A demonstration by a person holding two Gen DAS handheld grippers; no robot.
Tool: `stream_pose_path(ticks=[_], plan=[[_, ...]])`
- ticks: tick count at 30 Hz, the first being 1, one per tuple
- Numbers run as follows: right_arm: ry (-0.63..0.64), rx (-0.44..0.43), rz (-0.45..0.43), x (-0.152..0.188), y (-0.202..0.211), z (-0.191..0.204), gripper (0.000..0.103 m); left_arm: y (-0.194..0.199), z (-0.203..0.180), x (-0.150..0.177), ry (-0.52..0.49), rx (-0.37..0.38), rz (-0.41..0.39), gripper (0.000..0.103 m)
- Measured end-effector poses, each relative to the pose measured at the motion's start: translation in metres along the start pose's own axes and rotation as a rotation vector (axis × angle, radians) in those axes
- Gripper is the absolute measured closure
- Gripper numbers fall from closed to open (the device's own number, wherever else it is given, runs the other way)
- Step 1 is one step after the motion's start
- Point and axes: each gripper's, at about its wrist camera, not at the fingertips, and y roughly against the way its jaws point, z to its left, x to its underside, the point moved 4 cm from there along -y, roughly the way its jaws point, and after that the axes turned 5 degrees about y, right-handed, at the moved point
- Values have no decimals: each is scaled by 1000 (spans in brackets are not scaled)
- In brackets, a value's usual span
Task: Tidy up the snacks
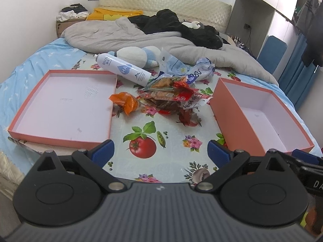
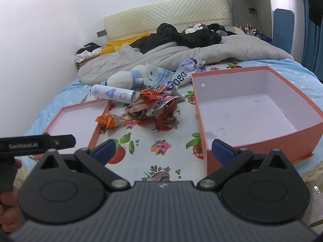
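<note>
In the left wrist view, the left gripper [image 1: 160,151] fills the bottom of the frame with its blue-tipped fingers [image 1: 105,150] spread wide and nothing between them, hovering over a floral mat [image 1: 145,143] printed with tomatoes and flowers. The pile of snack packets [image 1: 171,96] lies at the centre of the frame on that mat, a jumble of red, orange and clear wrappers. A separate orange packet [image 1: 126,101] sits just left of the pile, close to the shallow box lid [image 1: 60,104], which lies open side up at centre left. The deeper orange box [image 1: 260,115] stands at centre right, white inside and holding no snacks. A white spray can [image 1: 125,69] lies on its side above the pile, with a blue and white plush toy [image 1: 139,55] behind it and crumpled blue-white bags [image 1: 193,68] to its right. A grey duvet [image 1: 125,38] and black clothing [image 1: 177,26] cover the upper part of the bed.

In the right wrist view, the right gripper [image 2: 162,151] is likewise splayed apart and empty at the bottom of the frame. The deeper orange box [image 2: 256,109] sits at centre right, the pile of snack packets [image 2: 157,106] at centre, and the shallow box lid [image 2: 74,119] at centre left. Part of the left gripper [image 2: 38,144] juts in from the left edge, with a hand [image 2: 9,211] at lower left.
</note>
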Motion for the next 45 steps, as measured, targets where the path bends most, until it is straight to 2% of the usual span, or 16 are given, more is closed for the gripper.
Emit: stream_pose_path(ticks=[7, 19, 23, 38, 41, 42, 45], plan=[[28, -14, -22, 2, 1, 5, 0, 1, 1, 2, 12, -14, -6, 3], [-18, -49, -5, 9, -4, -2, 12, -8, 2, 5, 9, -18, 7, 3], [-6, -35, 0, 12, -9, 0, 27, -17, 3, 6, 11, -13, 13, 3], [-18, -52, -49, -2, -39, 5, 26, -61, 19, -8, 45, -33, 28, 4], [-32, -105, -18, -8, -49, 8, 27, -70, 27, -12, 74, -43, 28, 4], [-37, -113, -12, -11, -52, 9, 36, -73, 29, -13, 76, -48, 24, 5], [-28, -131, -17, -20, -62, 15, 52, -85, 31, -18, 72, -62, 24, 9]])
